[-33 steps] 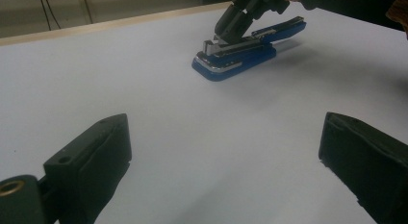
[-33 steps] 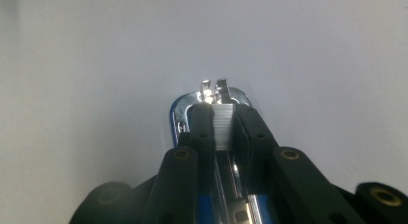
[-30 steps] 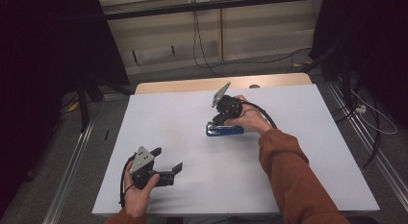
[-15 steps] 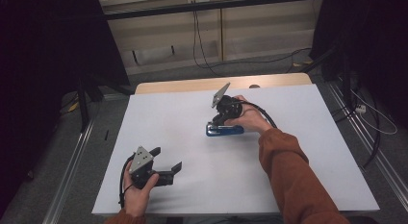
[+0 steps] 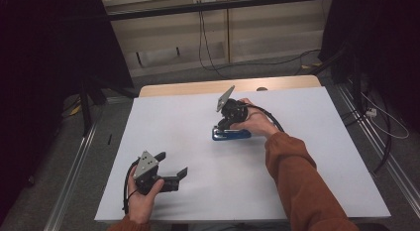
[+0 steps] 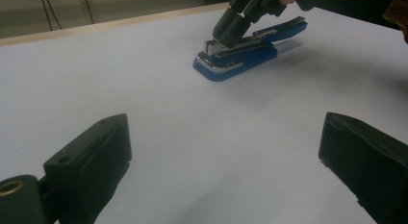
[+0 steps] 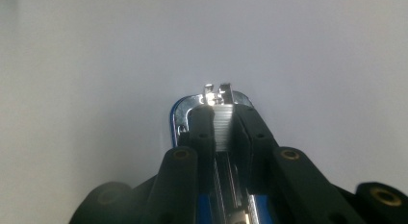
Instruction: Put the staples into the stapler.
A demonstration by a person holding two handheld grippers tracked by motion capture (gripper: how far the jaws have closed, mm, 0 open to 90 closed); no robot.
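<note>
A blue stapler (image 5: 232, 135) lies flat on the white table (image 5: 168, 117), right of centre. My right gripper (image 5: 221, 127) points down onto its front end. In the right gripper view the jaws (image 7: 222, 120) are shut on a silvery strip of staples in the stapler's (image 7: 178, 113) chrome nose. The left gripper view shows that gripper (image 6: 226, 34) on the front of the stapler (image 6: 250, 53). My left gripper (image 5: 172, 164) sits low near the table's front left, open, well apart from the stapler. Nothing lies between its fingers (image 6: 96, 152).
A wooden strip (image 5: 198, 88) borders the table's far edge. Metal rails (image 5: 74, 176) run along the floor on both sides. Cables (image 5: 381, 127) trail on the floor at the right and behind. A dark stand (image 5: 86, 97) is off the far left corner.
</note>
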